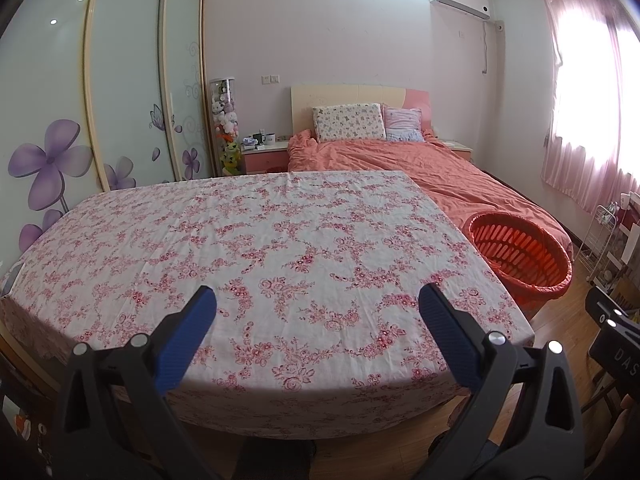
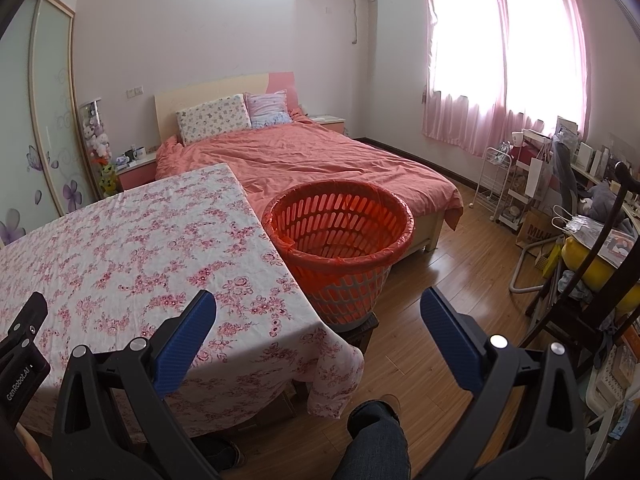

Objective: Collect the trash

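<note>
An orange slatted basket (image 2: 340,236) lined with a thin orange bag stands on a dark stool at the right edge of the table; it also shows in the left wrist view (image 1: 520,256). The table (image 1: 260,248) wears a pink floral cloth, and I see no trash on it in either view (image 2: 120,248). My left gripper (image 1: 318,300) is open and empty above the table's near edge. My right gripper (image 2: 320,304) is open and empty, over the table's right corner and the floor, short of the basket.
A bed (image 2: 320,160) with an orange cover lies behind the table and basket. A wardrobe (image 1: 120,80) with sliding doors stands left. A cluttered desk, chair and white rack (image 2: 496,184) fill the right side. The person's leg (image 2: 376,440) is below, on wooden floor.
</note>
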